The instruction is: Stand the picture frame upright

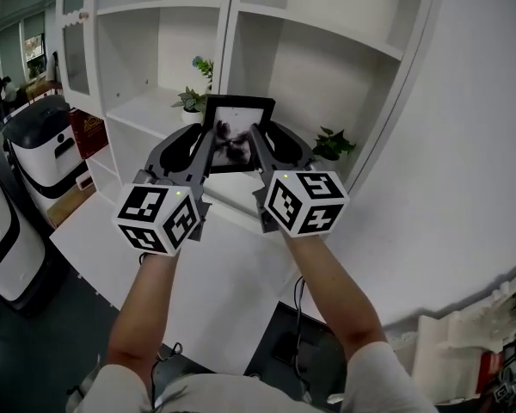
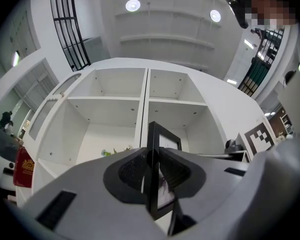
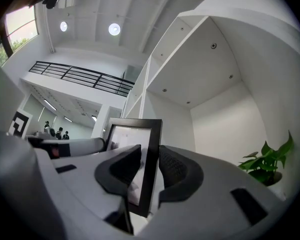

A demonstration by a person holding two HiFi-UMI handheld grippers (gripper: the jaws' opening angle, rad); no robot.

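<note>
A black picture frame (image 1: 238, 132) with a dark flower print is held up in the air in front of the white shelves, upright and facing me. My left gripper (image 1: 208, 144) is shut on its left edge, and my right gripper (image 1: 260, 144) is shut on its right edge. In the left gripper view the frame (image 2: 166, 139) stands edge-on between the dark pads (image 2: 132, 173). In the right gripper view the frame (image 3: 132, 139) is pinched by its right border, with the pads (image 3: 174, 168) against both faces. Its bottom edge is hidden behind the grippers.
A white shelf unit (image 1: 327, 50) with open compartments fills the back. Small potted plants (image 1: 192, 100) stand on one shelf, another plant (image 1: 331, 143) at the right. A white ledge (image 1: 224, 274) lies below my arms. White machines (image 1: 43, 149) and a red box (image 1: 88, 132) stand at the left.
</note>
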